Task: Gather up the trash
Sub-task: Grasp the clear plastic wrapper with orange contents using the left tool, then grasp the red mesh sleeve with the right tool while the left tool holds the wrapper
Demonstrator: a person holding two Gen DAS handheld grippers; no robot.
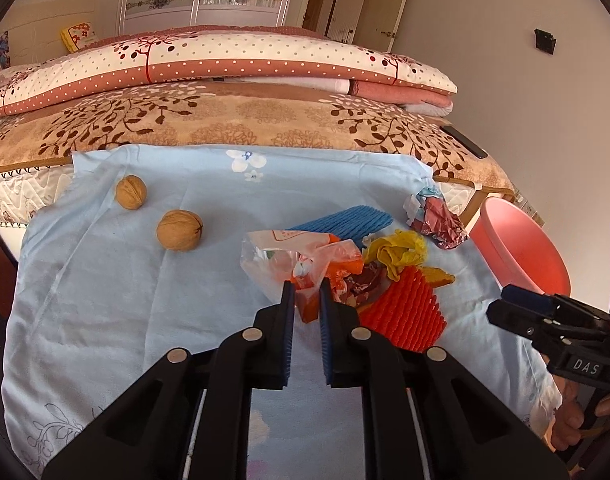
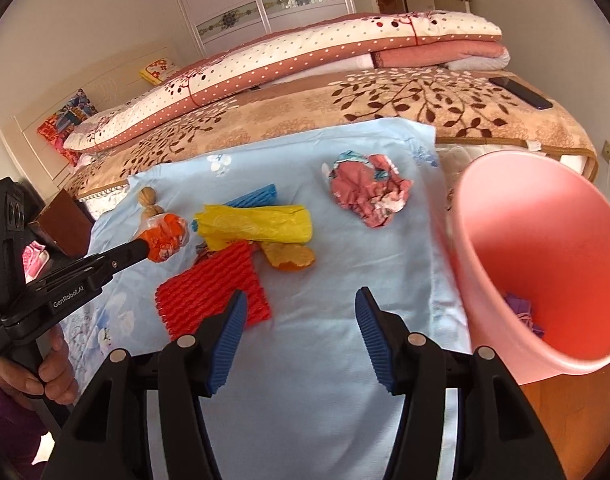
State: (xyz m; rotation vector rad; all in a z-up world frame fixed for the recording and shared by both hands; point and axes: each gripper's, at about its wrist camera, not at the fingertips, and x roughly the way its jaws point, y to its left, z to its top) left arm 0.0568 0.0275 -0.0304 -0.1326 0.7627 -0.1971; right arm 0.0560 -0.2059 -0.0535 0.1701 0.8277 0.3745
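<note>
Your left claw (image 1: 307,294) is pinching the orange-and-clear plastic wrapper (image 1: 305,264), with both blue pads pressed into its crumpled edge; your right claw (image 2: 301,320) stands spread over bare blue cloth (image 2: 345,280) with nothing between its pads. The wrapper sits at the near-left of the trash pile on the cloth laid over the bed (image 1: 245,120), touching the yellow bag (image 2: 257,224) and lying just beside the red foam net (image 2: 213,292). The pink bin (image 2: 545,264) is off the right edge of the cloth, tilted toward you, with some purple scraps already at its bottom. To do this step well, lift the wrapper straight up first, since thin plastic like this will likely drag its neighbours if you sweep sideways. Keep the pinch firm: the film is slippery and only an edge is caught. Carry it over the pile rather than through it, well clear of your right claw, and let go only once it hangs inside the bin's mouth. Leave the two walnuts (image 1: 179,230) alone; they are probably not trash. With your free right claw, the crumpled pink paper (image 2: 369,192) near the bin looks the easiest next pick.
</note>
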